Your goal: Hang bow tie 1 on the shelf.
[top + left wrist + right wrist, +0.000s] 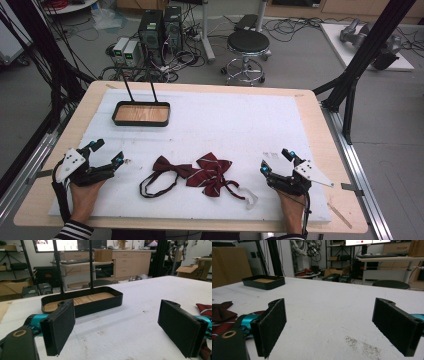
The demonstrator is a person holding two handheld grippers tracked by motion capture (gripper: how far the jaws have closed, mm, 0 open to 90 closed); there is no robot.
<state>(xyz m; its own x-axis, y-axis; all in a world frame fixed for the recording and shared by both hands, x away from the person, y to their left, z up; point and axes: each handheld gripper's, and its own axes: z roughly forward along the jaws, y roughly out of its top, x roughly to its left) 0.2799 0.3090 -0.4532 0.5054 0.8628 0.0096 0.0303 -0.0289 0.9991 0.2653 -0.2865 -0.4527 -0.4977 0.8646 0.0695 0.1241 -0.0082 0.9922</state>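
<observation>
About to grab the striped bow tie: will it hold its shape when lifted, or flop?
Probably flop: the striped bow tie is soft cloth lying crumpled, its strap trailing loose. It looks light, so a push would likely drag or bunch it on the white mat rather than slide it whole. It overlaps the plain bow tie, which may come along.

My left gripper and right gripper are black, each with teal joints, a grey three-cornered plate, flat dark pads, a trailing black cable; my sleeve is black-and-white striped
</observation>
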